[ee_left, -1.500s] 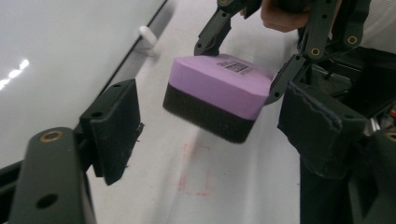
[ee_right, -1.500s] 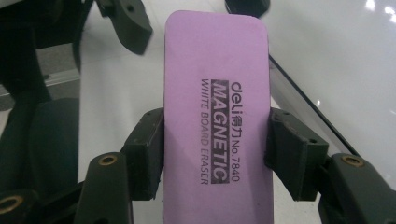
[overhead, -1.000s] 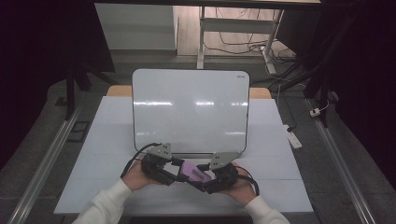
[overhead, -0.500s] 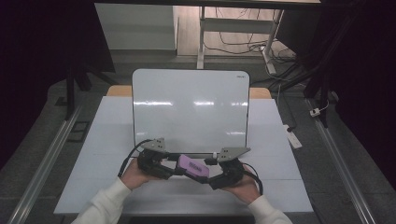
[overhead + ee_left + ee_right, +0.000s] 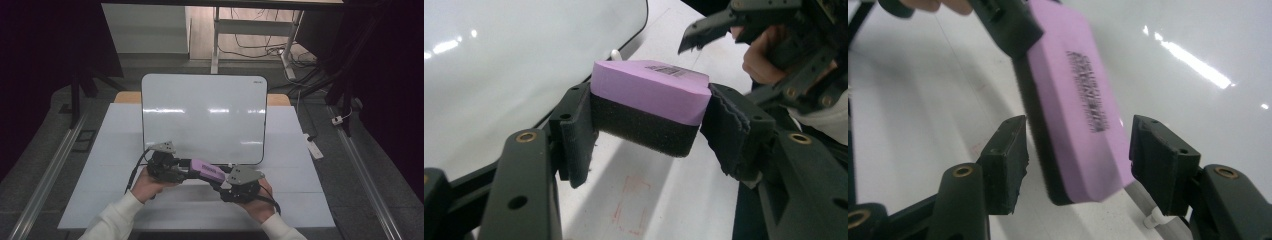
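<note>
**Two grippers, one eraser, mid-air near the counter's front edge**

Two grippers meet low over the front part of the counter point(image 5: 100, 200), just ahead of the person's hands, and between them hangs a purple eraser point(image 5: 207, 169) with a black felt underside. It sits just in front of the whiteboard's point(image 5: 200, 115) near edge, clear of the counter surface as far as I can tell.

Look at the left gripper point(image 5: 649, 130): its jaws are pinching the eraser across the short way, pads pressed into both the purple body and the dark felt. That grip looks firm, purple face up, barcode label on top.

Now the right gripper point(image 5: 1078, 165). Its jaws are spread, one on either side of the eraser's free end, and neither pad is touching yet; there is daylight on both flanks. From this side the eraser runs away from the jaws lengthwise, tilted, its label face turned toward the right-hand pad and the felt toward the other.

So here is the relation that matters: the eraser's long axis runs from one gripper straight toward the other, roughly along the counter's front edge, with the left hand owning one end and the right hand straddling the opposite end. My read is a handover in the making. The right jaws need only close across the thickness.

A small white marker cap or tip point(image 5: 1153, 218) lies on the counter below.
</note>
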Demonstrator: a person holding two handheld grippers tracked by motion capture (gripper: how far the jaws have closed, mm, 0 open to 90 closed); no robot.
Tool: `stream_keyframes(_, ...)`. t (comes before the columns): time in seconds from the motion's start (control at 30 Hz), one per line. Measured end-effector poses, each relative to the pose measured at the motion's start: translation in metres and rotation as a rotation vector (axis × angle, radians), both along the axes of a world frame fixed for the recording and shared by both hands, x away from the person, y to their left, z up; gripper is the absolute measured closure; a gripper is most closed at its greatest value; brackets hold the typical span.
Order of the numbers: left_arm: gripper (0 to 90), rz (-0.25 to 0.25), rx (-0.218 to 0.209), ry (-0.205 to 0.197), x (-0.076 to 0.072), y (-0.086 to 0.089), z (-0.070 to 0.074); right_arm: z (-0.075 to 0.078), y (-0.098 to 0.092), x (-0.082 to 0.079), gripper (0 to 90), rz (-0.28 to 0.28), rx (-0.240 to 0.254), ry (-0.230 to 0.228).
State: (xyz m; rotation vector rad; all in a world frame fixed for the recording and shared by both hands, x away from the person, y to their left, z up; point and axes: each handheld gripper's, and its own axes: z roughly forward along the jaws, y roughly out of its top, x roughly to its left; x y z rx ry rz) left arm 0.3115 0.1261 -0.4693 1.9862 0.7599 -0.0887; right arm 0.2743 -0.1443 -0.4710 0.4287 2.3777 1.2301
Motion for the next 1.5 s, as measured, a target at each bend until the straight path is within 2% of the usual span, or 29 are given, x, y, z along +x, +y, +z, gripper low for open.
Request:
stream_keyframes(0.07, 39.7, 0.011, -0.008, 0.011, 0.001, -0.002, 0.0, -0.001, 0.004, -0.002, 39.7, -0.003, -0.018, -0.022)
stream_keyframes(0.17, 39.7, 0.022, -0.006, 0.021, 0.002, -0.004, 0.0, -0.002, 0.009, -0.005, 43.4, -0.006, -0.05, -0.08)
stream_keyframes(0.33, 39.7, 0.019, -0.03, 0.053, 0.004, -0.007, -0.001, -0.006, 0.018, -0.012, 47.8, -0.027, -0.144, -0.186)
stream_keyframes(0.4, 39.7, 0.011, -0.039, 0.066, 0.003, -0.008, -0.001, -0.008, 0.02, -0.013, 51.4, -0.036, -0.16, -0.215)
stream_keyframes(0.5, 39.7, 0.014, -0.027, 0.06, 0.002, -0.01, 0.0, -0.009, 0.022, -0.016, 55.8, -0.049, -0.205, -0.263)
stream_keyframes(0.63, 40.7, 0.016, -0.038, 0.054, 0.001, -0.01, 0.0, -0.01, 0.024, -0.018, 61.4, -0.048, -0.244, -0.29)
stream_keyframes(0.77, 39.9, 0.024, -0.078, 0.059, 0.001, -0.007, 0.001, -0.008, 0.021, -0.017, 63.5, -0.054, -0.217, -0.281)
stream_keyframes(0.9, 31.7, 0.039, -0.089, 0.024, -0.001, -0.005, 0.002, -0.005, 0.018, -0.016, 64.2, -0.064, -0.185, -0.275)
stream_keyframes(1.03, 26.4, 0.073, -0.099, -0.019, -0.005, 0.002, 0.004, -0.001, 0.011, -0.013, 64.2, -0.088, -0.143, -0.246)
stream_keyframes(1.13, 24.2, 0.098, -0.081, -0.062, -0.011, 0.009, 0.005, 0.002, 0.003, -0.01, 64.2, -0.131, -0.094, -0.217)
stream_keyframes(1.27, 22.4, 0.126, -0.034, -0.107, -0.021, 0.018, 0.004, 0.008, -0.012, -0.003, 64.3, -0.211, -0.027, -0.195)
stream_keyframes(1.37, 21.8, 0.139, -0.005, -0.128, -0.027, 0.026, 0.003, 0.011, -0.026, 0.005, 64.3, -0.293, 0.031, -0.163)
stream_keyframes(1.5, 21.6, 0.166, 0.041, -0.151, -0.035, 0.038, -0.001, 0.012, -0.039, 0.012, 64.2, -0.378, 0.068, -0.145)
